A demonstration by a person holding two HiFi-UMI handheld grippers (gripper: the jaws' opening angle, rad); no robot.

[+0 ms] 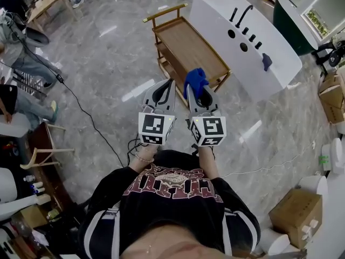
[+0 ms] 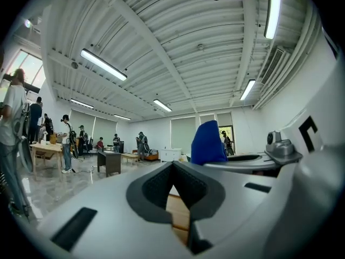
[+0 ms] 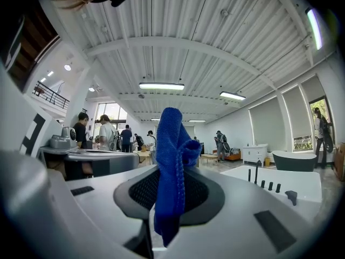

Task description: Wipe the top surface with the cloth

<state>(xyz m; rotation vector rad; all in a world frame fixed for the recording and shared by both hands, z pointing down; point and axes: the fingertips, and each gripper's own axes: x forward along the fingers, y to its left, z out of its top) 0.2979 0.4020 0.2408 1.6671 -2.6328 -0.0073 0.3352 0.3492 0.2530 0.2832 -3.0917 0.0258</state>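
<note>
Gripping a blue cloth (image 3: 172, 161), the right gripper (image 1: 193, 90) is recorded with its jaws closed on the fabric. In the right gripper view the cloth is seen pinched between the dark pads; one bunched end stands above the jaw tips and the other hangs below them.

The left gripper (image 2: 173, 165) is recorded with its jaws brought together at the tips and nothing held between them. Pale wood is visible through the narrow gap beneath the tips.

In the head view both grippers are held side by side in front of the person, close together, with their marker cubes towards the body. The cloth is located at the near end of a wooden trolley (image 1: 186, 45), over its edge. Contact between the cloth and the trolley top cannot be determined from any view. The trolley top is noted as a shallow tray with a raised rail at the far end, and a lower shelf is seen beneath it.

A white bathtub (image 1: 280, 63) with a black faucet (image 1: 241, 15) is noted just beside the trolley, on its right. A black cable (image 1: 89, 117) is seen lying across the grey marbled floor on the left.
</note>
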